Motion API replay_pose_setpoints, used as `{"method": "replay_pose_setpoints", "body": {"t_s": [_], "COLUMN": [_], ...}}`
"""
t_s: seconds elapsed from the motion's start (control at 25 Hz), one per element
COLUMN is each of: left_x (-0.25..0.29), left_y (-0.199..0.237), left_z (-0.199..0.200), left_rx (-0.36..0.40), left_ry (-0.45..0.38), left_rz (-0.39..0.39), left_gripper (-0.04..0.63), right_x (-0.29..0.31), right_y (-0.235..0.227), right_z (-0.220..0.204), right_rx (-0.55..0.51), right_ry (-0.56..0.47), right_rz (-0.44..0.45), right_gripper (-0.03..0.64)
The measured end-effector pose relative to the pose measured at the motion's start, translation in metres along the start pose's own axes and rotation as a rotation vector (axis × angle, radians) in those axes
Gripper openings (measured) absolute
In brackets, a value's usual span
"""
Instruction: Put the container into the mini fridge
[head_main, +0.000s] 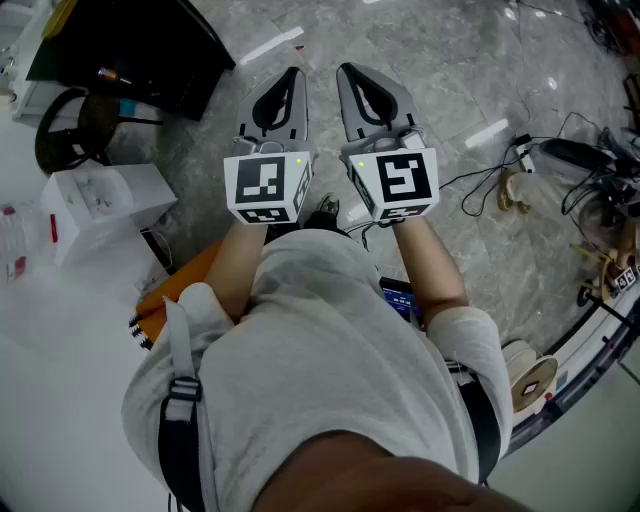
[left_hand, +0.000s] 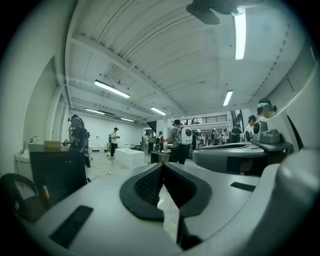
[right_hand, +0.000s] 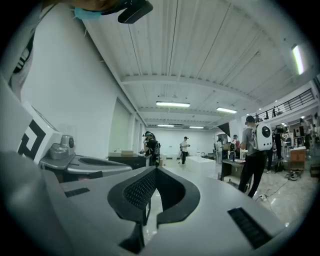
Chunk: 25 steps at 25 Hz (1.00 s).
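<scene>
From the head view, the person held both tools out in front of the chest, side by side and level above the grey marble floor (head_main: 440, 60). The left tongs (head_main: 292, 75) were closed tip to tip with nothing in them, and the right tongs (head_main: 347, 70) were just beside them, closed the same way. A white box (head_main: 100, 205) sat on a white table (head_main: 40, 330) at the person's left. An orange notebook (head_main: 180, 285) stuck out below it, and a black cabinet (head_main: 130, 45) stood further up. Cables (head_main: 500, 170) trailed over the floor on the right. I could not tell which thing, if any, was the container.

In the left gripper view, the black pads met at their tips and held nothing. Beyond them lay a long bright hall, with a dark cabinet at the left edge and a person wearing a white backpack (left_hand: 186, 135) in the middle distance. The other tool filled the right side.

In the right gripper view, the pads were likewise pressed together and empty. The hall stretched ahead with several people in it and a long white block (right_hand: 205, 162) on the floor.
</scene>
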<state>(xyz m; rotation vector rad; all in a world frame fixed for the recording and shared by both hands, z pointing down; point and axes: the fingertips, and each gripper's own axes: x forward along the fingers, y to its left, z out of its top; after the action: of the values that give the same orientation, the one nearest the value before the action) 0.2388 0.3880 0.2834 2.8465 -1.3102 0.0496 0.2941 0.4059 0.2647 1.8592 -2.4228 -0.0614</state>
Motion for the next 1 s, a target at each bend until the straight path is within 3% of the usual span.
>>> {"method": "replay_pose_setpoints", "body": {"t_s": [0.32,0.48,0.68,1.0], "left_x": [-0.016,-0.017,-0.01,-0.029], "left_y": [0.101,0.159,0.242,0.36], "left_z": [-0.01,-0.017,-0.023,-0.03], "left_rx": [-0.017,-0.012,0.008,0.01], "left_ry": [0.012,0.052,0.084,0.142], "left_rz": [0.06,0.06,0.132,0.177], "left_gripper": [0.012,0.012,0.012,0.012], "right_x": [0.081,0.134,0.211,0.301], "right_y": [0.073,0.114,0.158,0.244], "right_z": [0.01,0.012,0.004,0.004], "right_rx": [-0.029,-0.056,-0.107,-0.132], "right_ry": [-0.014,0.0,0.027,0.088], "right_rz": [0.075,0.173,0.292,0.416], "right_gripper": [0.037,0.038,0.04,0.04]}}
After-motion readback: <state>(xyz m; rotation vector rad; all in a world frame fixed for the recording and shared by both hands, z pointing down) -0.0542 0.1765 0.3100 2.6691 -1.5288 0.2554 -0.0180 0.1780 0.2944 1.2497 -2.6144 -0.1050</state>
